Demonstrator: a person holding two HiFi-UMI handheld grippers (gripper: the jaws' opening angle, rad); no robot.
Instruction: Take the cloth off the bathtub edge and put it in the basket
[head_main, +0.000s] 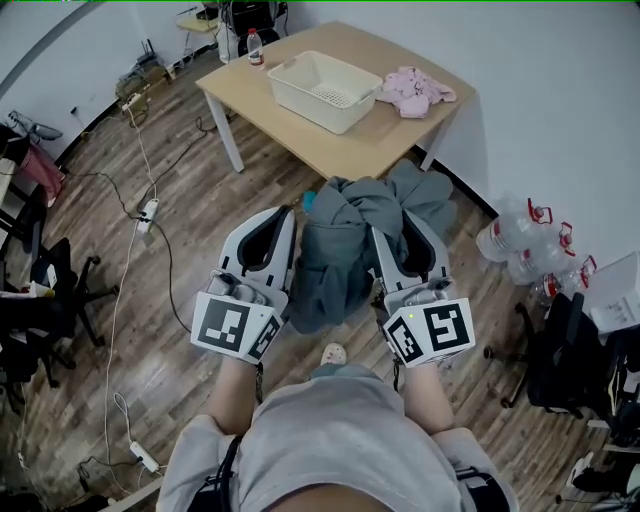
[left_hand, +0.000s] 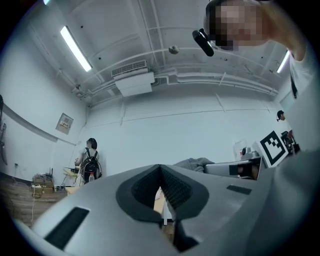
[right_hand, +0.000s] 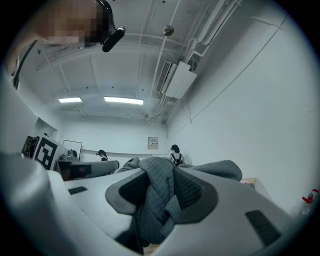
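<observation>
Centre frame: right gripper clamped on grey cloth; left gripper closed, empty. Risk: dangling folds may snag table edge short of white basket.

Basket seemingly open-topped; pink bundle just beside.

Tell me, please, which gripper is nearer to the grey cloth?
Right. The right gripper is shut on the grey cloth, with a fold pinched between its jaws. The left gripper sits just left of the hanging cloth, jaws together, holding nothing.
</observation>
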